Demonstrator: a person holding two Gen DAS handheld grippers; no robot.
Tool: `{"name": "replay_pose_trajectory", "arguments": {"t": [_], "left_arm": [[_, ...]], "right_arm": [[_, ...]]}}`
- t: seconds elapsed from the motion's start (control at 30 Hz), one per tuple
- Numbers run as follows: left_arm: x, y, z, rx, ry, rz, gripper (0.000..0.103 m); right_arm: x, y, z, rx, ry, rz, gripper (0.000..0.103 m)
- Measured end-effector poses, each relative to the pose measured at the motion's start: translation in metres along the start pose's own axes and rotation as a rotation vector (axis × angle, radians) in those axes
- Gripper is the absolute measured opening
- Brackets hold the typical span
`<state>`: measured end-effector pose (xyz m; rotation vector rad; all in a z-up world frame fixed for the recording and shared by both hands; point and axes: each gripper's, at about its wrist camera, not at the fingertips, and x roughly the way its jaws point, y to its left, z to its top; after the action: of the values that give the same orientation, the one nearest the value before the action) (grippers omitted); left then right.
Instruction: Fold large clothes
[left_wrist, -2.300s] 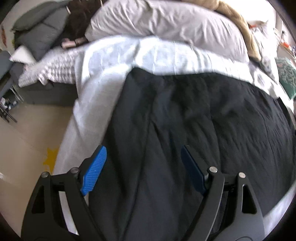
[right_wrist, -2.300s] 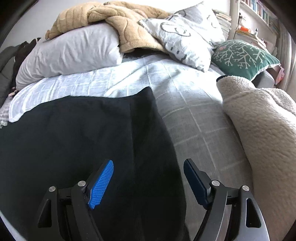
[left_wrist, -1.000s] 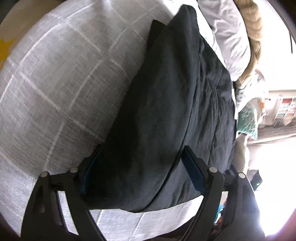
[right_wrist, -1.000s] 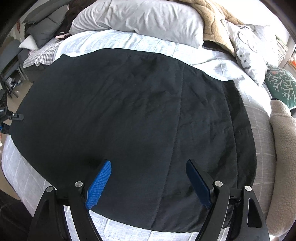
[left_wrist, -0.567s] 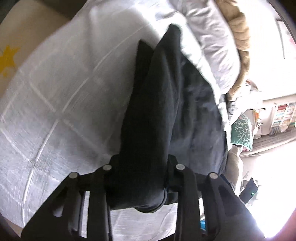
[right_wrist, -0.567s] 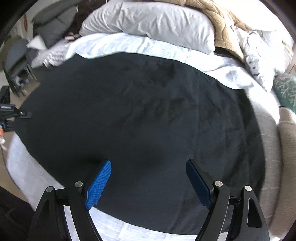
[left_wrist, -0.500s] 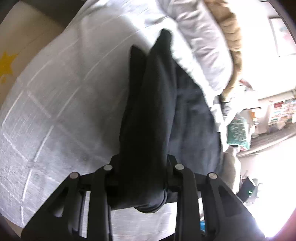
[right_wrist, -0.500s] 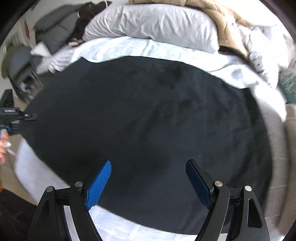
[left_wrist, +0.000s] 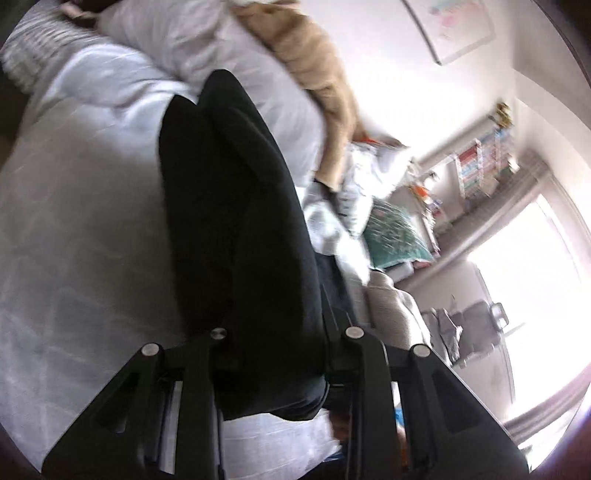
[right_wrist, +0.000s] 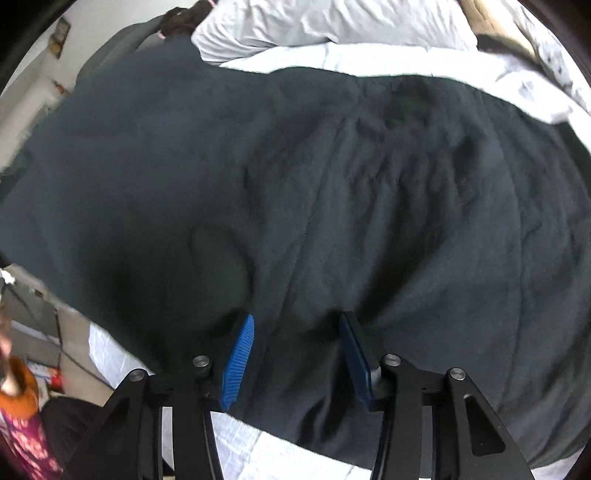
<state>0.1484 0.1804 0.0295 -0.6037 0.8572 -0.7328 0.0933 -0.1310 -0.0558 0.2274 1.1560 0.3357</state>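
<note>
While the left hand-held gripper (left_wrist: 280, 332) is clamped on a bunched edge of the black garment (right_wrist: 332, 192) spread over the bed (left_wrist: 74, 221), we close the right hand-held gripper (right_wrist: 295, 354) around its near hem, apparently not pinched yet; lift both evenly.

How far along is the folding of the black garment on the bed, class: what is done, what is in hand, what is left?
Done: the black garment lies spread on the bed. In hand: the left gripper clamps one bunched edge, lifted; the right gripper is closing over the near edge, pads not yet pressing. Left: no fold is laid over yet.
</note>
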Motion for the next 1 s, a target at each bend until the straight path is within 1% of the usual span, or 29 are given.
{"name": "replay_pose_trajectory", "arguments": {"t": [0.13,0.17,0.3,0.37,0.4,0.5,0.53,0.57,0.6,0.67,0.7,0.77,0.83,0.87,0.93,1.0], "left_arm": [[0.038,-0.044,-0.003,0.067,0.040,-0.062,0.027],[0.050,-0.056,-0.005,0.087,0.061,-0.076,0.027],[0.098,-0.087,-0.018,0.140,0.134,-0.084,0.027],[0.124,-0.099,-0.026,0.158,0.174,-0.078,0.027],[0.134,-0.102,-0.030,0.164,0.190,-0.072,0.027],[0.164,-0.113,-0.044,0.191,0.238,-0.043,0.027],[0.172,-0.114,-0.048,0.199,0.257,-0.034,0.027],[0.182,-0.117,-0.054,0.210,0.283,-0.024,0.027],[0.189,-0.117,-0.058,0.219,0.301,-0.015,0.027],[0.206,-0.116,-0.069,0.235,0.346,0.012,0.027],[0.213,-0.115,-0.074,0.239,0.364,0.025,0.028],[0.231,-0.114,-0.087,0.263,0.406,0.060,0.028],[0.243,-0.113,-0.104,0.311,0.439,0.086,0.028],[0.247,-0.114,-0.109,0.339,0.447,0.087,0.030],[0.252,-0.115,-0.119,0.394,0.447,0.069,0.032],[0.252,-0.117,-0.129,0.458,0.437,0.058,0.036]], "right_arm": [[0.011,-0.007,0.003,0.029,0.001,0.035,0.049],[0.013,-0.008,0.002,0.041,-0.003,0.050,0.050],[0.010,-0.021,-0.001,0.075,-0.019,0.122,0.050],[0.000,-0.034,-0.004,0.118,-0.023,0.172,0.049],[-0.007,-0.041,-0.004,0.138,-0.026,0.181,0.049],[-0.038,-0.073,-0.009,0.215,-0.086,0.174,0.050],[-0.049,-0.087,-0.013,0.250,-0.101,0.141,0.053],[-0.058,-0.104,-0.019,0.286,-0.118,0.094,0.059],[-0.067,-0.122,-0.026,0.331,-0.139,0.065,0.061],[-0.080,-0.154,-0.037,0.427,-0.161,0.025,0.062],[-0.086,-0.166,-0.043,0.466,-0.185,0.031,0.062],[-0.101,-0.190,-0.053,0.551,-0.243,0.094,0.062],[-0.110,-0.200,-0.058,0.590,-0.281,0.121,0.064],[-0.114,-0.203,-0.060,0.601,-0.296,0.143,0.068],[-0.114,-0.206,-0.064,0.617,-0.306,0.189,0.072],[-0.111,-0.204,-0.065,0.627,-0.311,0.239,0.072]]}}
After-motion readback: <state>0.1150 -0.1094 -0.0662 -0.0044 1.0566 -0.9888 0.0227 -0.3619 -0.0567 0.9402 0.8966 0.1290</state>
